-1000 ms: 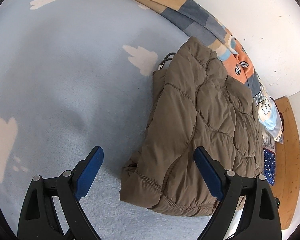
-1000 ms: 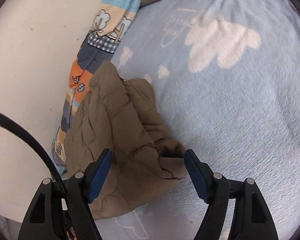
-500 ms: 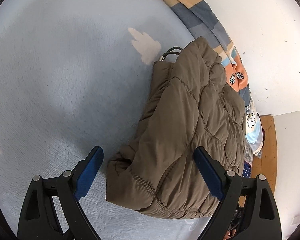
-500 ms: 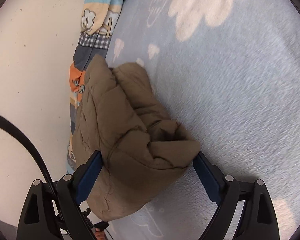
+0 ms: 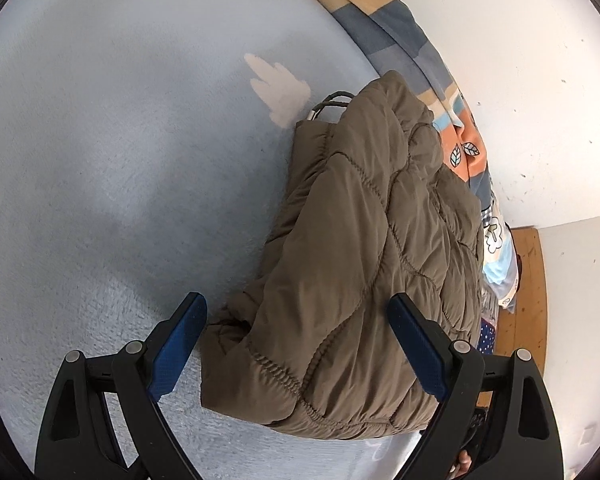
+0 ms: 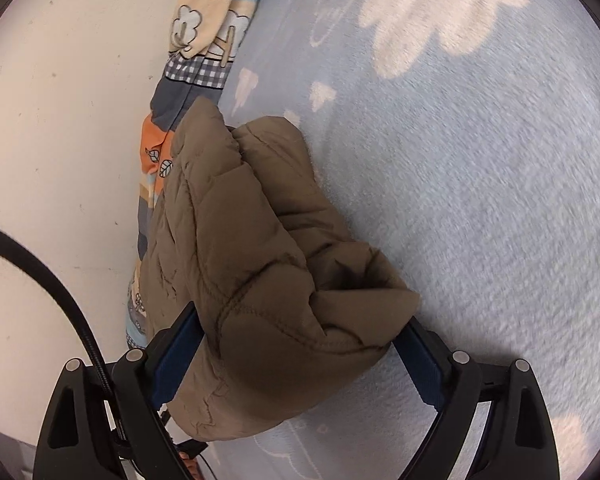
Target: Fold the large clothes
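Since a second ago both cameras have drawn closer to the folded brown quilted puffer jacket (image 5: 352, 264), which now fills more of each view, and the jaws of the right gripper (image 6: 302, 342) have just been opening, with the jacket's bunched end lying between them. Its blue fingers (image 6: 178, 354) flank that end, and I cannot tell whether they press on the cloth. The left gripper (image 5: 296, 332) stands spread wide, released, its blue pads (image 5: 180, 344) on either side of the jacket's near corner without gripping it.

Going left to right in the left wrist view, the pale blue fleece blanket with cream cloud shapes (image 5: 120, 160) covers the bed, then the jacket lies on it as a thick padded bundle with wavy stitched channels and a gathered elastic hem. Beyond it runs a patchwork quilt in blue, tan and orange (image 5: 404, 44) along the white wall (image 5: 520, 80).

Only the left wrist view shows a small grey cord loop (image 5: 332, 102) at the jacket's far end and a wooden floor (image 5: 528, 300) by the bed. Only the right wrist view shows a black cable (image 6: 48, 280) crossing the wall and the jacket's loose, folded-in end.
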